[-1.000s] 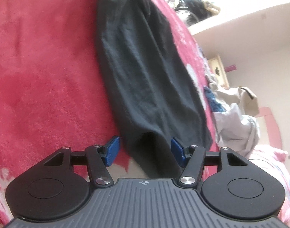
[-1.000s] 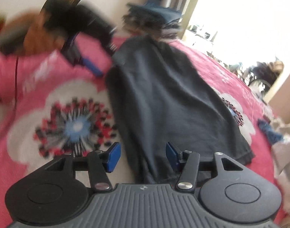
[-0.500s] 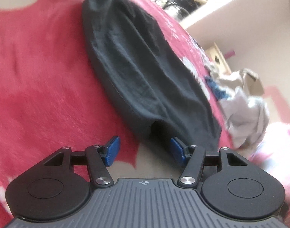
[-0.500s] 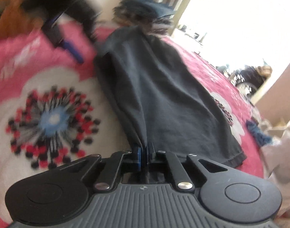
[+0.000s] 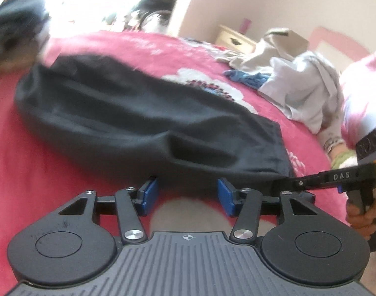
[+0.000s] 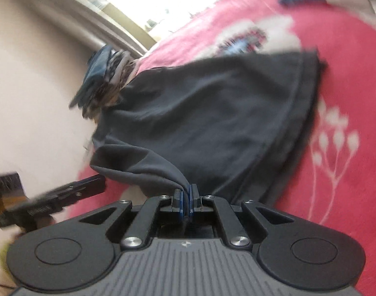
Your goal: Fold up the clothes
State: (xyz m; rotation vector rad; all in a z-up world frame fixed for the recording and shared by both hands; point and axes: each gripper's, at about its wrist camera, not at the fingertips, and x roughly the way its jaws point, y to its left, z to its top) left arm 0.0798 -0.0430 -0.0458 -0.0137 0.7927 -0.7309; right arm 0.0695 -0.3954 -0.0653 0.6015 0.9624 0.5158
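Black shirt (image 5: pixel 143 113) spread flat on the pink blanket (image 5: pixel 40 172) of the bed, just ahead of both grippers. Corner of shirt (image 6: pixel 163 172) pinched tight in the right gripper (image 6: pixel 186 198), cloth pulled up into a fold there. Left gripper (image 5: pixel 187 194) spread wide, just short of the near shirt edge, holding nothing. Pile of pale clothes (image 5: pixel 299 83) far off to the right of the left gripper. Stack of folded clothes (image 6: pixel 106 76) past the shirt, up and left of the right gripper.

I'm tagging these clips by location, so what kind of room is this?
Probably a bedroom: a pink floral blanket covers a bed, with a loose heap of pale clothes and a small cream cabinet by the wall.
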